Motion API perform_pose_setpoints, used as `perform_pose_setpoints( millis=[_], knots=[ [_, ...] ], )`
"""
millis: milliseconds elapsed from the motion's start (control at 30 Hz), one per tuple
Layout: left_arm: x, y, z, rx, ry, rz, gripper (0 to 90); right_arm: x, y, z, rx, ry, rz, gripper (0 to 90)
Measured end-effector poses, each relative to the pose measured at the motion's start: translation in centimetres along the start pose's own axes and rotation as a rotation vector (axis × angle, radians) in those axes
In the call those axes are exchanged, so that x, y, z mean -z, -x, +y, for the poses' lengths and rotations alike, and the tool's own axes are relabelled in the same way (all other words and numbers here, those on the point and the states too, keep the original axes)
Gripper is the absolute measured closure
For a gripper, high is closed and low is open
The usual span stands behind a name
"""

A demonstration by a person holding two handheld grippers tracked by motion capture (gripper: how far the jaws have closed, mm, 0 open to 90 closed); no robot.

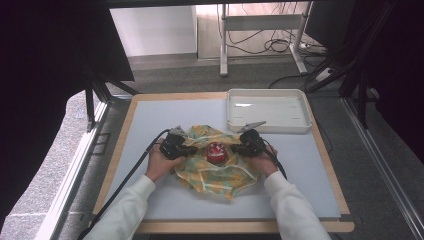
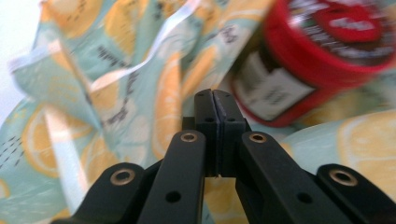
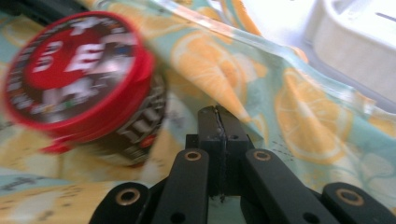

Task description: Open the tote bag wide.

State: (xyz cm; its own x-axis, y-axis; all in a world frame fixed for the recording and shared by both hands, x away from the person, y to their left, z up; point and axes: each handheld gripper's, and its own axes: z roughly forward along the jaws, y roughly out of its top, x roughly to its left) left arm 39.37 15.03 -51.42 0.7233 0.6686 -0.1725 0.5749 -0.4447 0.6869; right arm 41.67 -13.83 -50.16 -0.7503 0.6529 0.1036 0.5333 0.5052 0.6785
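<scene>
- I see a white tray [image 1: 305, 106] at the far right of the tabletop [image 1: 150, 125]; it looks empty, though the grey plate on my right gripper [image 1: 239, 148] overlaps its near rim.
- Nearer me than the tray, a round jar with a red lid [image 1: 216, 151] stands on a crumpled lemon-print cloth [image 1: 220, 180], which bunches in soft folds around it.
- Left gripper [image 1: 189, 149], left of the jar: jaws pressed together over the cloth; I cannot tell if fabric is caught.
- Right gripper, between jar and tray: jaws pressed together likewise.
- The lid's lettering is blurred in both gripper views.
</scene>
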Motion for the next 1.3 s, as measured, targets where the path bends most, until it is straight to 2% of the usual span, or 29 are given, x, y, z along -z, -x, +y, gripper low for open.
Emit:
perform_pose_setpoints(
  millis=[167,233,400,600,800,900,1067,1300],
  knots=[
    [-1.0,-0.3,-0.1,0.014,-0.017,0.034,90.0,-0.9,1.3,-0.2,-0.041,-0.001,-0.032,89.2],
    [-1.3,-0.6,-0.1,0.027,-0.022,0.033,90.0,-1.2,1.9,-0.3,-0.079,-0.014,-0.066,89.2],
    [-1.7,-0.9,-0.3,0.037,-0.04,0.021,90.0,-1.5,2.7,-0.8,-0.135,-0.032,-0.081,89.3],
    [-1.7,-0.7,-0.3,0.035,-0.044,0.012,90.0,-1.1,2.8,-1.0,-0.144,-0.023,-0.094,89.2],
    [-1.7,-0.5,-0.3,0.025,-0.042,0.005,90.0,1.0,1.2,-0.4,-0.076,0.031,-0.079,89.2],
    [-1.8,-0.4,-0.3,0.029,-0.041,0.002,90.0,2.0,0.0,-0.6,-0.065,0.034,-0.045,89.2],
    [-1.7,-0.2,-0.3,0.025,-0.041,0.0,90.0,2.3,-2.0,-1.8,-0.037,-0.013,-0.002,89.2],
    [-1.7,-0.2,-0.3,0.025,-0.04,-0.005,90.0,2.5,-4.4,-3.3,-0.002,-0.041,0.054,89.2]
  ],
)
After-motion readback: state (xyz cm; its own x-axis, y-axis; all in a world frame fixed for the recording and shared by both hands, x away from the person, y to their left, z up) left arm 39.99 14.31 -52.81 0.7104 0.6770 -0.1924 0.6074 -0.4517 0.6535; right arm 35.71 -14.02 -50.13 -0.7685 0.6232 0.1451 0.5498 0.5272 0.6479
